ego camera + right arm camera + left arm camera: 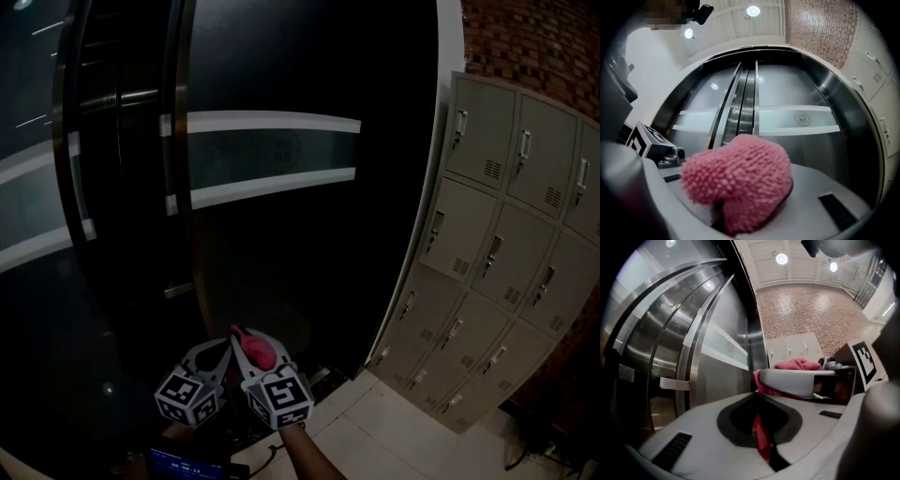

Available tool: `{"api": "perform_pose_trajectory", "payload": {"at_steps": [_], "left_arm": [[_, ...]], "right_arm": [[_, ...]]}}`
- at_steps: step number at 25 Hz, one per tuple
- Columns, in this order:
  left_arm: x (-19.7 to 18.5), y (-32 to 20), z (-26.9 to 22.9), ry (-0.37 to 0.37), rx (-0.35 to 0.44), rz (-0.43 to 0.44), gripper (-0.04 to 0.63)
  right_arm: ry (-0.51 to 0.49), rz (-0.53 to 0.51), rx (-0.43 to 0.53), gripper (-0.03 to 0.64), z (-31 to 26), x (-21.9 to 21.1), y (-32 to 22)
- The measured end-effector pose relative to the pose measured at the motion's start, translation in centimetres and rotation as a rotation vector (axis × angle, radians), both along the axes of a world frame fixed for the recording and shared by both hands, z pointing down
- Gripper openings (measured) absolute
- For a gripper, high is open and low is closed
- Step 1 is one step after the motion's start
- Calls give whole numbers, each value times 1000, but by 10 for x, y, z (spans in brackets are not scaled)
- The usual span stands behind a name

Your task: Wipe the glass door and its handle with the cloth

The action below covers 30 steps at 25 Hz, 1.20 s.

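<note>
A fluffy pink cloth (740, 180) is bunched in the jaws of the right hand-held gripper (255, 358), which is clamped on it. A wad bulges past the tips, likely to serve as the wiping pad. The left hand-held gripper (761, 430), close alongside, is closed with a thin strip of the same cloth nipped between its jaws, perhaps to steady it. Ahead and above both stands the dark glass door (309, 234), with its upright bar handle (180, 187) up to the left. Neither is touched. Grey lockers (506, 244) stand off to the right.

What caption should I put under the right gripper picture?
Fluffy pink cloth pinched in the jaws, facing the glass door.
</note>
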<state>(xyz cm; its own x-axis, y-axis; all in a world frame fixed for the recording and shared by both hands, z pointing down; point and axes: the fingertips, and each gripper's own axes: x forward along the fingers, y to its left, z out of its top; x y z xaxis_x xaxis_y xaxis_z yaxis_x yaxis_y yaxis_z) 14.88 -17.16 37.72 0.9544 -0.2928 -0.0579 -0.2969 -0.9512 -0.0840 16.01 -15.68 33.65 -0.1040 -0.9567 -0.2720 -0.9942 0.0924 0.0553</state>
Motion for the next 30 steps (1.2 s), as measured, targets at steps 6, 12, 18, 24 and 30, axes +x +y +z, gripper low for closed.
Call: {"api": "perform_pose_trajectory", "payload": {"at_steps": [6,12,18,24,30], "left_arm": [[38,-76,-11,56,23,-118,12],[71,-127,-19,68,-19,-142,12],[96,-159,-14,22,16,-192,12],[109,-183,-12,9,20,-305,11],[145,-197,-12,8,27,-417,12]], "right_arm": [[44,-101,31,58,-14,36,-78],[105,-192,22,58,-36,66,-167],[145,-318,57,58,-55,68,-223],[126,-412,94,58,-59,81,-248],[128,-543,118,58,-68,114,-257]]}}
